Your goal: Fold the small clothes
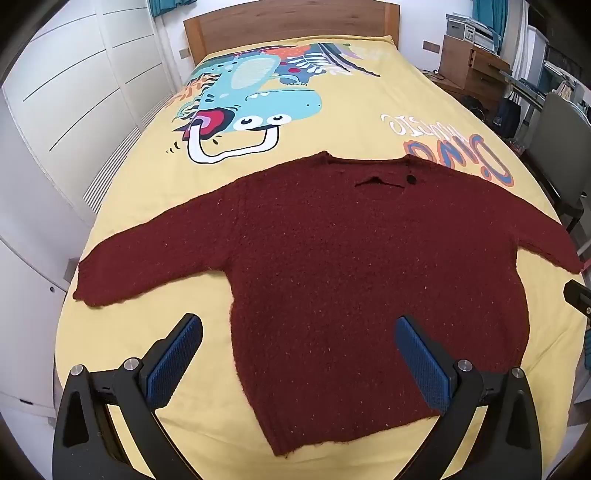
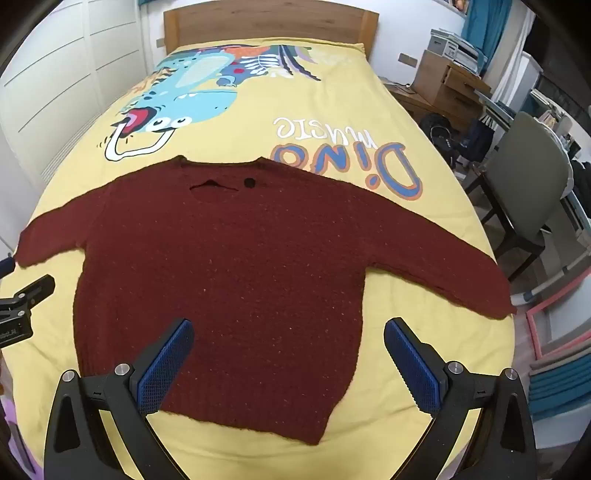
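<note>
Dark red knitted sweater [image 1: 332,266] spread flat, sleeves out, across the near half of the yellow bedspread [image 1: 354,110], hem toward the foot edge, neckline toward the wooden headboard [image 1: 291,22]. Left gripper [image 1: 297,332] hovering above the hem near its left corner, blue pads [image 1: 173,362] wide apart, gripping nothing. Right gripper [image 2: 288,332] likewise above the hem's right part, fingers [image 2: 413,369] spread wide, empty. Dinosaur print [image 2: 184,103] beyond the collar.

Both views are bright and evenly lit, with only soft, faint shadows and no harsh glare. Strong fisheye distortion bends the bed [image 1: 110,206] outward, and dark vignetting fills the slightly blurred corners.
</note>
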Demonstrator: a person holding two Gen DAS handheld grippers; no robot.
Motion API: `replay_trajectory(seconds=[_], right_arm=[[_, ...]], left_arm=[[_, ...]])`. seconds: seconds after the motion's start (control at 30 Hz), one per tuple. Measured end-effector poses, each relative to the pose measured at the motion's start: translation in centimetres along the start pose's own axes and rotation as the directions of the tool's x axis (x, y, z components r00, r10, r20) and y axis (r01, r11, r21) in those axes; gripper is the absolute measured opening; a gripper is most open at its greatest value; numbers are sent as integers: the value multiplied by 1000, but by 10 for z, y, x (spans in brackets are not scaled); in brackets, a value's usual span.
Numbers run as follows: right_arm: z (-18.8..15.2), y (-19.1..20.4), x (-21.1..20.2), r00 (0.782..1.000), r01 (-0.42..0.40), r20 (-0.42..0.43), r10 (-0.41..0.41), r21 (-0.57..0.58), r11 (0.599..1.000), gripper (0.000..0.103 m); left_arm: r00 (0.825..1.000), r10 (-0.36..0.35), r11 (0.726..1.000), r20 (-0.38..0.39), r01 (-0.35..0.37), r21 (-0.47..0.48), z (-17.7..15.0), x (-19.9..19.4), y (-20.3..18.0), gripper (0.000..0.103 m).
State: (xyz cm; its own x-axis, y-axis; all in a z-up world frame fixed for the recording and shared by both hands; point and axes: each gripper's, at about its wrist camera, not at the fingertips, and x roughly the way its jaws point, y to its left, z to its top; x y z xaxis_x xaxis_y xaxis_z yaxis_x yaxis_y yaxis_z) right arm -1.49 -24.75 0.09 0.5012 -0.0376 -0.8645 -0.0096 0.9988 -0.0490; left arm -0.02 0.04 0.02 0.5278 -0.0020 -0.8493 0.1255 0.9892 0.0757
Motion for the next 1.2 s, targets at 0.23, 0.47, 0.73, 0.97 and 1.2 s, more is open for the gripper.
replay_trajectory(seconds=[0.23,0.47,0.73,0.97,1.2], right_arm=[[-2,-5,7,1000,-7,-9,7,7,1000,103],[-4,-4,8,1000,5,-27,-5,-3,1000,103],[-2,-7,5,1000,14,-26,-14,-1,1000,103],[-1,-8,1,1000,19,-24,-19,0,1000,103],[0,-6,3,999,22,-35,-22,-9,1000,103]], left_arm=[[1000,10,1000,0,-10,-11,-2,-3,2,102],[1000,5,1000,-18,-5,-17,1,-1,7,102],[1000,17,1000,-21,-17,-10,0,2,10,102],[1000,14,1000,-28,-14,-2,-1,4,9,102],[999,15,1000,-28,-15,1,-3,3,8,102]])
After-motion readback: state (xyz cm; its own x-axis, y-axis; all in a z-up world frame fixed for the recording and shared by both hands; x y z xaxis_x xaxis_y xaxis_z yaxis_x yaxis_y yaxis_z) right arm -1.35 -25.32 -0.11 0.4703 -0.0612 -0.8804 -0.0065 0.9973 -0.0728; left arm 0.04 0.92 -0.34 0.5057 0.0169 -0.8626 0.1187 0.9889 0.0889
